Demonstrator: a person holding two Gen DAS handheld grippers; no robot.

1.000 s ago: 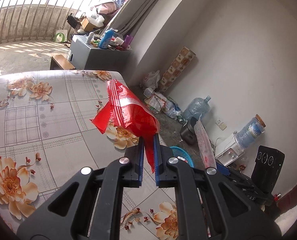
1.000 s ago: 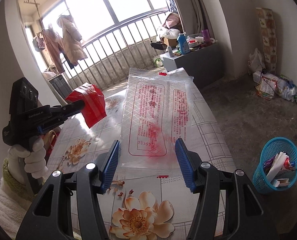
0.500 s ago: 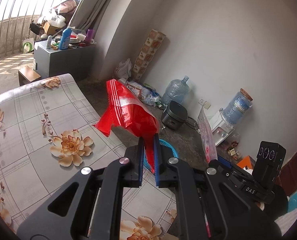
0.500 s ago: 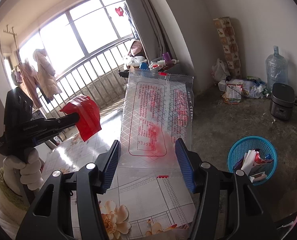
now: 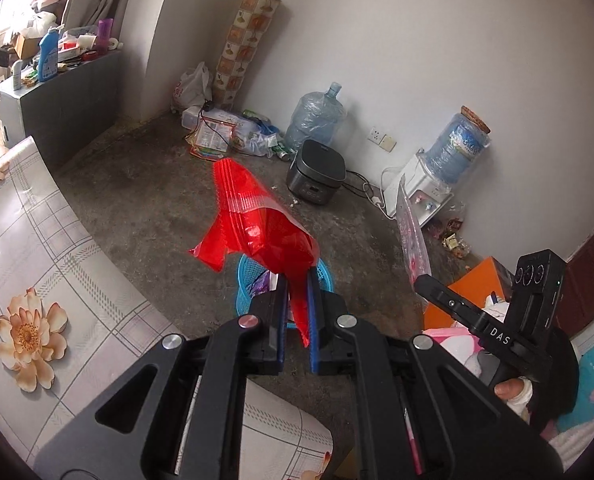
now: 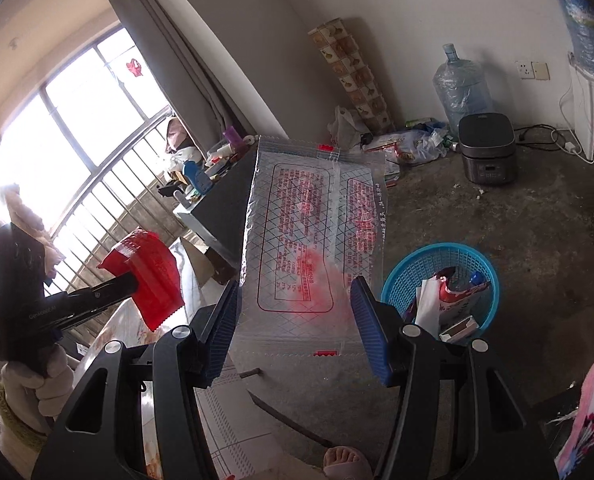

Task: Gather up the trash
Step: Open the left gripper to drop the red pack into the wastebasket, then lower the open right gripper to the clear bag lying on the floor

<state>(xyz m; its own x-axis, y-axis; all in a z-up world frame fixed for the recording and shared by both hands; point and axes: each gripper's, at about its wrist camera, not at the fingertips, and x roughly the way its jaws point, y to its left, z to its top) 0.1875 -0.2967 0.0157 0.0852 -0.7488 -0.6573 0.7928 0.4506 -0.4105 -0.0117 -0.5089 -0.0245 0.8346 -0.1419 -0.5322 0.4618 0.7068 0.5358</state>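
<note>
My left gripper (image 5: 297,280) is shut on a crumpled red wrapper (image 5: 257,220), which hangs just above the blue basket (image 5: 243,280) on the floor. My right gripper (image 6: 295,292) is shut on a wide clear wrapper with red print (image 6: 313,216), its edges pressed between the blue pads (image 6: 367,320). In the right wrist view the basket (image 6: 401,268) lies just right of the gripper and holds several pieces of trash. There the left gripper (image 6: 133,284) and its red wrapper (image 6: 149,276) show at the left. The right gripper (image 5: 417,280) appears at the right of the left wrist view.
The flowered table (image 5: 37,260) ends at the left, near the basket. A rice cooker (image 5: 317,176), a water bottle (image 5: 317,120) and a dispenser (image 5: 417,184) stand along the wall. An orange box (image 5: 469,288) sits at the right. A person's foot (image 6: 343,460) is below.
Both grippers swung off the table toward the floor, each keeping its wrapper. The basket has come close, now directly under the red wrapper.
</note>
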